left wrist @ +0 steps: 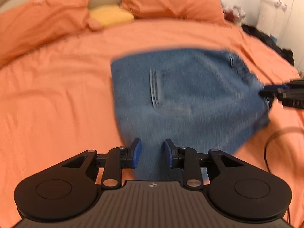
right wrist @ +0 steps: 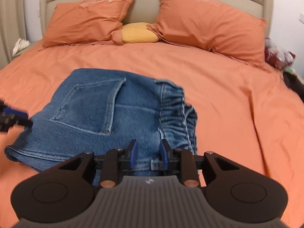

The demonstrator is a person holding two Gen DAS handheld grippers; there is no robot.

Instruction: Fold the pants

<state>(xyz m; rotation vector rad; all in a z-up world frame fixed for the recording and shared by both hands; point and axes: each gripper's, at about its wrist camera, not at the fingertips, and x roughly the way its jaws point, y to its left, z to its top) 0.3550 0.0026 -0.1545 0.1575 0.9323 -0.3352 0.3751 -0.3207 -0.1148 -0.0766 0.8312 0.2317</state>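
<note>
Blue jeans (right wrist: 114,114), folded into a short stack, lie on the orange bedsheet (right wrist: 228,104) with a back pocket facing up and the elastic waistband to the right. My right gripper (right wrist: 148,152) hovers over the near waistband edge. Its blue pads stand apart with denim between them and do not press on it. My left gripper (left wrist: 152,150) is open over the near left part of the jeans (left wrist: 190,95), where a strip of denim runs between its fingers. Each gripper shows in the other's view at the side of the cloth: the right gripper (left wrist: 265,91), the left gripper (right wrist: 26,119).
Two orange pillows (right wrist: 91,19) (right wrist: 209,22) and a yellow cushion (right wrist: 138,33) lean on the beige headboard (right wrist: 144,1). Dark clothing (left wrist: 266,41) and a white plush toy (left wrist: 269,9) sit at the bed's right edge. A black cable (left wrist: 269,148) loops on the sheet near the right.
</note>
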